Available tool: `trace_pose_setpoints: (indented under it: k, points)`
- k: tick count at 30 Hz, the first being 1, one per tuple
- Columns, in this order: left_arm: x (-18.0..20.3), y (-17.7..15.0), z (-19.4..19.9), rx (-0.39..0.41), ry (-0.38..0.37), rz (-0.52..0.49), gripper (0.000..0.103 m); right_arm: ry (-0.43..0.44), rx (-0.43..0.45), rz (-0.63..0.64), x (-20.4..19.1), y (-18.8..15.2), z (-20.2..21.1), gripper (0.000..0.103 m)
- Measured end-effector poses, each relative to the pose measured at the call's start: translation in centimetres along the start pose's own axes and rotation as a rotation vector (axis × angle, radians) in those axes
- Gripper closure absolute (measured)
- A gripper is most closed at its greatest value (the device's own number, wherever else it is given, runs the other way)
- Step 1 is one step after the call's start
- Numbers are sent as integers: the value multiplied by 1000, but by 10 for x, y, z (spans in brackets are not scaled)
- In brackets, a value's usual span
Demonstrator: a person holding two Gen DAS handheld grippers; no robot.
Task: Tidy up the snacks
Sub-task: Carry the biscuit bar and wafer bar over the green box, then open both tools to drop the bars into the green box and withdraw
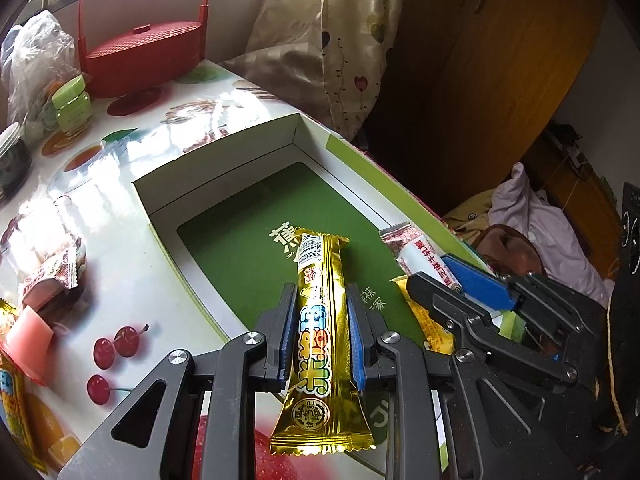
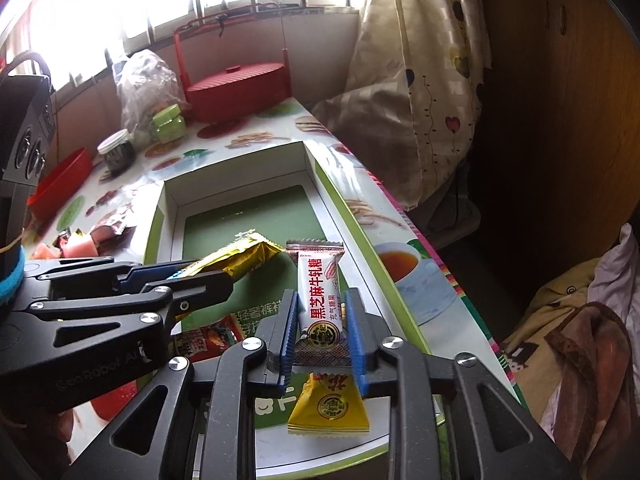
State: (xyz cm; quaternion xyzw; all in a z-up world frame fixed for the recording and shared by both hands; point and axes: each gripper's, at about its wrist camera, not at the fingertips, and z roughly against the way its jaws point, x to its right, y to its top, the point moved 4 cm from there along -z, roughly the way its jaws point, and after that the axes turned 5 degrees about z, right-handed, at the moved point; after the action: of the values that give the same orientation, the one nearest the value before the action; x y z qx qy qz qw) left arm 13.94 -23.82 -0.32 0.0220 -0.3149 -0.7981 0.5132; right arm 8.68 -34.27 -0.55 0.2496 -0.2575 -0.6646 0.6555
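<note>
A long gold snack bar (image 1: pixel 320 312) is clamped lengthwise in my left gripper (image 1: pixel 322 292), which is shut on it above the open box (image 1: pixel 224 148) with white walls and a green floor. From the right wrist view, that gripper (image 2: pixel 204 274) comes in from the left with the gold bar (image 2: pixel 240 258). My right gripper (image 2: pixel 322 298) holds a white candy with red lettering (image 2: pixel 320 292) between its blue pads, over the box's right side; it also shows as the right gripper (image 1: pixel 436 276) with the candy (image 1: pixel 420 254). A yellow triangular pack (image 2: pixel 328 408) and a red pack (image 2: pixel 208 340) lie inside the box.
A red lidded basket (image 1: pixel 144 56) stands at the table's far end beside a green jar (image 1: pixel 72 106) and a plastic bag (image 1: pixel 36 52). Loose snacks (image 1: pixel 52 276) lie left of the box. A dark jar (image 2: pixel 116 154) and red bowl (image 2: pixel 60 184) are far left. The table drops off right of the box.
</note>
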Motion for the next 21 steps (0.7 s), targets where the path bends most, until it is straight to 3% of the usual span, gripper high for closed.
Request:
trace_pose_setpoints:
  k: [5,14,21]
  points:
    - [2,-1,2,-4,0,-1,77,-16,-8,-1,2,0,-1,74]
    - [1,-3,8,3,-17,20,63,-34,-4,-13,6,-2,4,70]
    - [4,-5,20,29,-27,18,61,-37,8,-20,6,-2,11,65]
